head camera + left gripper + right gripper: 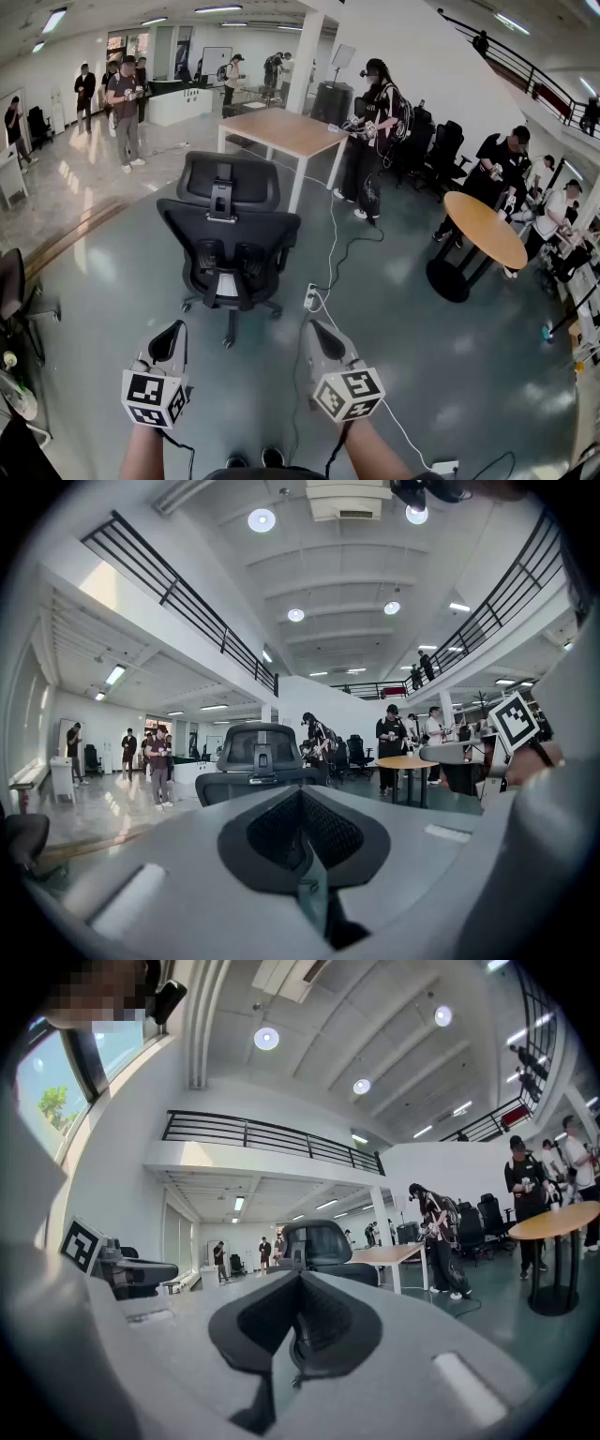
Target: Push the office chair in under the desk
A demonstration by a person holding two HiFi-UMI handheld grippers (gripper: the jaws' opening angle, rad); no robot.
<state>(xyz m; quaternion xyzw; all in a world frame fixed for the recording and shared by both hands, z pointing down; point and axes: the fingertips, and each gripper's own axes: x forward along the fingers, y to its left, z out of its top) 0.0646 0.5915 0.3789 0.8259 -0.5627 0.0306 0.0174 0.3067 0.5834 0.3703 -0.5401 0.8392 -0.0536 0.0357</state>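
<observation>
Grey plastic tongs, both squeezed fully together with nothing between the jaws: my left gripper (172, 336) and right gripper (321, 334) are held level in front of me. Ahead, clear of both, the office chair (230, 234) stands with its black backrest towards me. The desk (281, 129) is beyond it, not yet over the seat. I judge the chair heavyish but free-rolling, and apt to swivel. I'd press my closed tips on the stiff backrest frame, one each side.
</observation>
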